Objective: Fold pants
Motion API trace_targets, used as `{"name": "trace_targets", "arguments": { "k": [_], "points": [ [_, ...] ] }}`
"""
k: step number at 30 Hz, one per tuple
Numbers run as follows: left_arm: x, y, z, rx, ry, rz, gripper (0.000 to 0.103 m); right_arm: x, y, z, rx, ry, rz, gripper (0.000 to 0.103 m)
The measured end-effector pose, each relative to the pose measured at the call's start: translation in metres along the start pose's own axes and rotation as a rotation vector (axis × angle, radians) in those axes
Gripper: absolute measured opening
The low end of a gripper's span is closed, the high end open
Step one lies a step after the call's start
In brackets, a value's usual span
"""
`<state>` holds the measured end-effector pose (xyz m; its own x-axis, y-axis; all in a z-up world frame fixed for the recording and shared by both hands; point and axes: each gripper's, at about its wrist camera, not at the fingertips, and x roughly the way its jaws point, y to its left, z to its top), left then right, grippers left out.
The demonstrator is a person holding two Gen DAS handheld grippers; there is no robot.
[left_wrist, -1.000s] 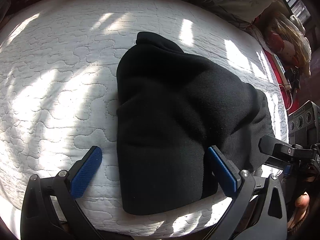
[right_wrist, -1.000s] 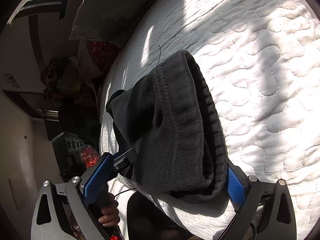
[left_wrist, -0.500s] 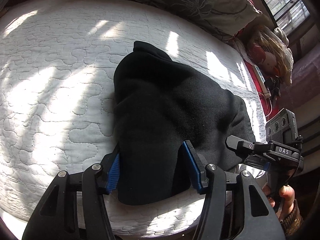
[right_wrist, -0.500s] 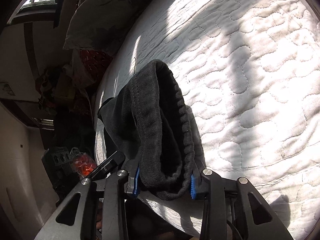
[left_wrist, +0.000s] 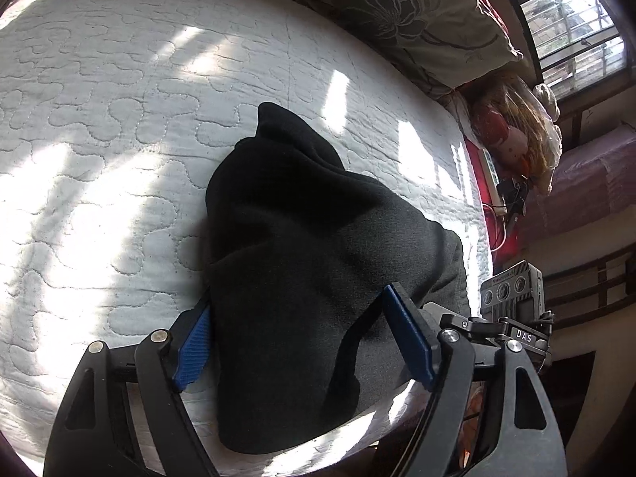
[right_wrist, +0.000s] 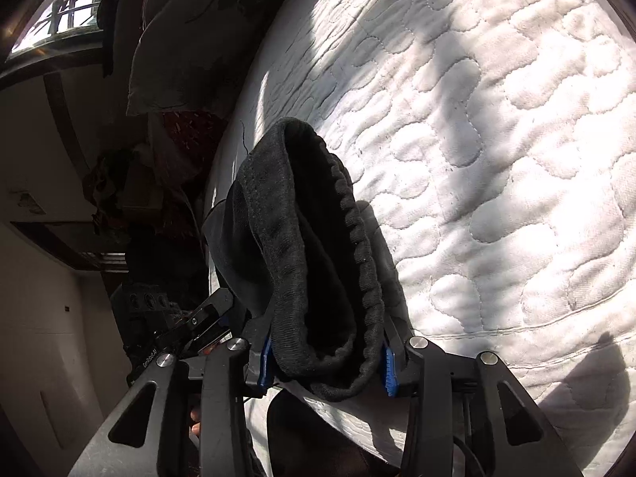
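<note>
The black fleece pants [left_wrist: 318, 262] lie bunched at the centre of the frame on the white quilted bed [left_wrist: 99, 159]. The left gripper [left_wrist: 306, 342] and right gripper [right_wrist: 326, 361] each clench a thick edge, apparently to lift it for the next fold.

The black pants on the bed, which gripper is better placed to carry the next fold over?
Probably the right gripper: its pads clamp the ribbed waistband of the black pants. The left gripper has fabric between wider-set pads, so its hold looks looser.
</note>
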<state>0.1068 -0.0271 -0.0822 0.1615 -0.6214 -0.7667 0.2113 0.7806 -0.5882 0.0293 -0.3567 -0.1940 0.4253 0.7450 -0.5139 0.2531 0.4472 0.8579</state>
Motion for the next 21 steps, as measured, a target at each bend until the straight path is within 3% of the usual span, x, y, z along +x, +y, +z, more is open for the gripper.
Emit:
{"name": "trace_targets", "arguments": {
  "k": [5, 10, 15, 17, 18, 19, 21],
  "points": [
    [-0.005, 0.004, -0.004, 0.019, 0.024, -0.033, 0.079, -0.005, 0.0, 0.006, -0.007, 0.031, 0.025, 0.045],
    [0.0, 0.014, 0.008, -0.046, 0.08, -0.101, 0.085, -0.007, -0.002, 0.026, -0.026, 0.078, 0.063, 0.056],
    [-0.001, 0.01, 0.006, -0.036, 0.082, -0.12, 0.09, 0.0, 0.011, 0.045, -0.151, 0.136, 0.017, 0.063],
    [-0.005, 0.007, -0.002, -0.028, 0.055, -0.126, 0.075, -0.001, 0.015, 0.043, -0.211, 0.131, -0.062, 0.05],
    [-0.006, 0.008, -0.005, -0.046, 0.049, -0.136, 0.051, -0.003, 0.017, 0.04, -0.239, 0.124, -0.097, 0.037],
    [-0.007, 0.012, -0.008, -0.071, 0.051, -0.155, 0.04, -0.006, 0.016, 0.038, -0.242, 0.115, -0.099, 0.034],
    [-0.009, 0.019, -0.012, -0.121, 0.052, -0.198, 0.032, -0.019, 0.012, 0.033, -0.223, 0.08, -0.088, 0.031]
  ]
}}
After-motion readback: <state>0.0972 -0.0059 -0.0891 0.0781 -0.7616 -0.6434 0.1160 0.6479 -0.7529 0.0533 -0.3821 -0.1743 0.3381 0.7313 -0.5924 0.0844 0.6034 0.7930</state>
